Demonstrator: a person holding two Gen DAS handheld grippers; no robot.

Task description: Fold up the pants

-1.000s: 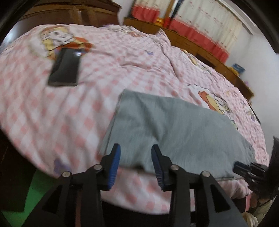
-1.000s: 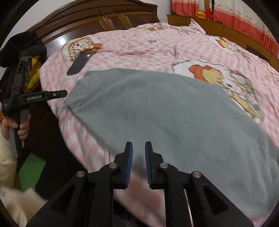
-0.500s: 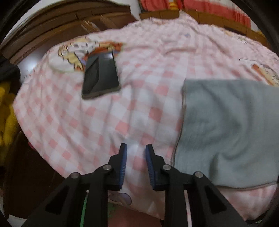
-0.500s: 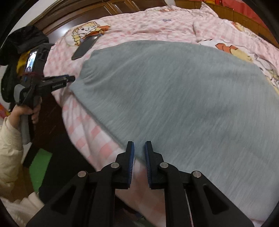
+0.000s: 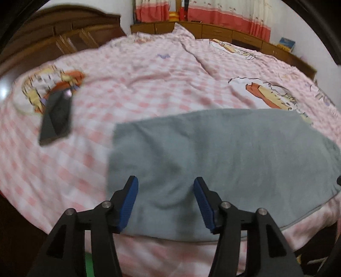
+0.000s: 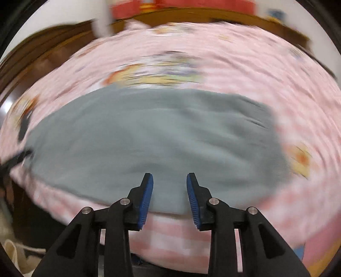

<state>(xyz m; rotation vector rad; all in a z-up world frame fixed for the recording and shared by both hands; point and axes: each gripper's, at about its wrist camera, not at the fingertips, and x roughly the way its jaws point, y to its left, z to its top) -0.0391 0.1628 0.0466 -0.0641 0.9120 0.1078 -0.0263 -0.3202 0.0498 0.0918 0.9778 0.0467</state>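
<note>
Left hand-held gripper point(image 5: 165, 202): jaws apart and opening; nothing clamped. The pants' near edge, close to its left corner, shows between the blue pads point(image 5: 129, 204); contact cannot be confirmed.
Right hand-held gripper point(image 6: 169, 197): jaws apart and opening, gap narrower than the left's. Near hem of the pants shows in the gap; nothing gripped. View heavily blurred.
Pants point(image 5: 223, 162): grey, lying flat on the bed along its near side, apparently already doubled into a broad panel; low ripples near the left gripper.
Handling (judgement): soft, limp knit, light; will sag and drag on the bedcover, not slip. No stiffness, so one pinch will let the far side trail.
Where to hold (judgement): the near edge, one gripper near each end, pinching all layers together so the fold lifts evenly.
Bed point(image 5: 149, 89): pink check cover with cartoon prints, wrinkled.
Phone point(image 5: 56, 119): dark slab left of the pants, well apart.
Far: headboard point(image 5: 64, 36), curtains point(image 5: 213, 12).
</note>
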